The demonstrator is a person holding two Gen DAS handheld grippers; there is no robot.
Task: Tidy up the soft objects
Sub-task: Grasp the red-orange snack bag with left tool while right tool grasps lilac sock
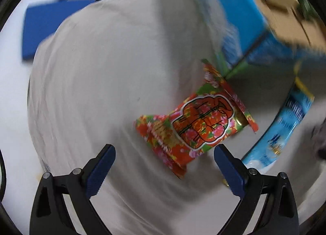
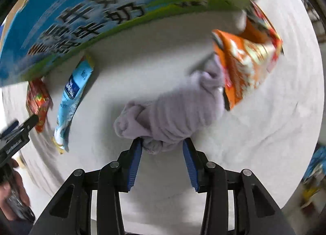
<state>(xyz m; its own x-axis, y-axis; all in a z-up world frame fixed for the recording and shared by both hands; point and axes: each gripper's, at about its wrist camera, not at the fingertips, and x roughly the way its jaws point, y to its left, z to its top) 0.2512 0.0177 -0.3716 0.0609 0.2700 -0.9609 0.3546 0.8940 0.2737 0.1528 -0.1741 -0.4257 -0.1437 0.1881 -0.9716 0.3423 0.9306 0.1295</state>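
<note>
Lavender fleece cloth (image 2: 173, 113), bunched into a soft roll, lies on the white-covered worktop (image 2: 264, 133) directly ahead of the right tool (image 2: 162, 143); the tool's blue pads stand part-way closed on either side of the roll's near end, with the fabric between them and apparently touching both, so the grip reads as taken or about to be taken. The roll's long axis runs away from the tool and to the right, its far end tucked under an orange snack bag (image 2: 246, 60). In the left wrist view, the left tool (image 1: 164, 151) hangs with its pads wide apart and nothing between them; a red floral snack packet (image 1: 195, 123) lies flat just ahead and slightly right of the gap, its long axis slanting from near-left to far-right, and a light-blue packet (image 1: 285, 131) lies further right. The large blue printed carton (image 2: 85, 17) stands behind both packets at the far edge of the worktop. By position, the right hand is the nearer to the cloth and the left hand to the floral packet; motion blur in both views hides finer detail, and whether the cloth is already lifted cannot be told
</note>
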